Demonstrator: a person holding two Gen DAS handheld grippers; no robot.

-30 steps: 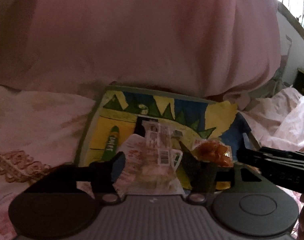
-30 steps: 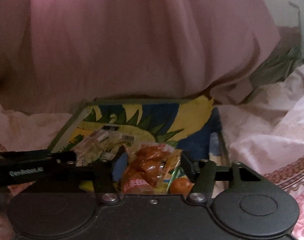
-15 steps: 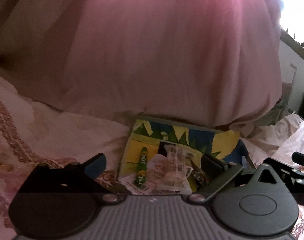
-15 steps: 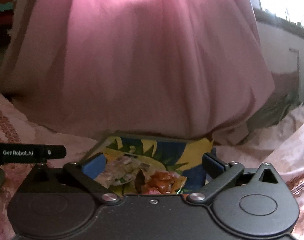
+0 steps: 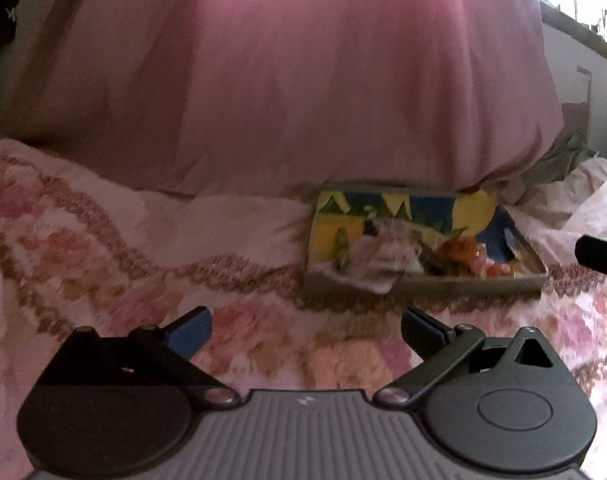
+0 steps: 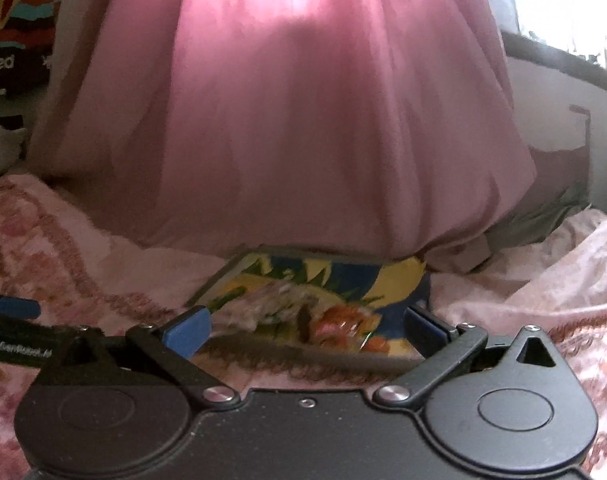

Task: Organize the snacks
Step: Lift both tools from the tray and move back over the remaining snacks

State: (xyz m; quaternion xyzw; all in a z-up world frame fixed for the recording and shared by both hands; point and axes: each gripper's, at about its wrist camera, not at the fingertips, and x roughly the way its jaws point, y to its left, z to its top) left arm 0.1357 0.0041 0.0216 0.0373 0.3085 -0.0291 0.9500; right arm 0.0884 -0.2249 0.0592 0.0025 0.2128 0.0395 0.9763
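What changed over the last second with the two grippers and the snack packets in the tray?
Both grippers let go: the left gripper released the clear packet, the right gripper the orange packet. Both backed away, jaws wide and empty. Packets and tray stayed on the bedspread.

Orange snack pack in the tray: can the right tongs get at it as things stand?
Probably yes. The right tongs stand open and empty, facing the orange snack pack, which lies exposed in the tray. Only the tray's low near wall lies between, so they should come in from above.

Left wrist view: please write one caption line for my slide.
Open left claw hangs empty above a flowered bedspread, facing a colourful tray of snack packets.
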